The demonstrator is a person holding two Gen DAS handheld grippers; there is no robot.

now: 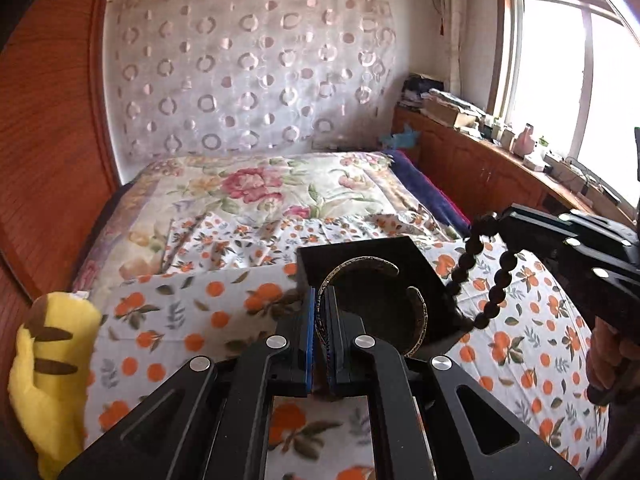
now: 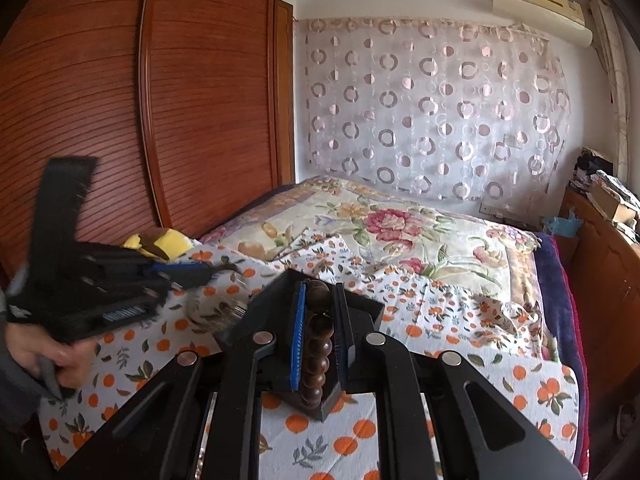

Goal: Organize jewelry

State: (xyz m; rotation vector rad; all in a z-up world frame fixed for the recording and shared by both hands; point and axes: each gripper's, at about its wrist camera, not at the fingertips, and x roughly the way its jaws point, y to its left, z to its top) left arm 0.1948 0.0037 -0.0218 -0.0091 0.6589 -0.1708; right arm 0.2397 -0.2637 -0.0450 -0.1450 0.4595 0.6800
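Observation:
My left gripper (image 1: 320, 300) is shut on an open metal cuff bangle (image 1: 418, 312) and holds it over a black jewelry box (image 1: 360, 252) on the orange-print cloth. My right gripper (image 2: 320, 296) is shut on a dark wooden bead bracelet (image 2: 318, 344), which hangs in a loop at the box's right side in the left wrist view (image 1: 496, 280). The box also shows under the right gripper (image 2: 362, 304). The left gripper appears at the left of the right wrist view (image 2: 208, 272), with the blurred bangle (image 2: 216, 308) below it.
The orange-print cloth (image 1: 192, 320) lies on a bed with a floral quilt (image 1: 260, 184). A yellow plush toy (image 1: 52, 360) sits at the bed's left edge. A wooden wardrobe (image 2: 120, 120) stands left; a wooden cabinet (image 1: 480, 168) with clutter runs under the window on the right.

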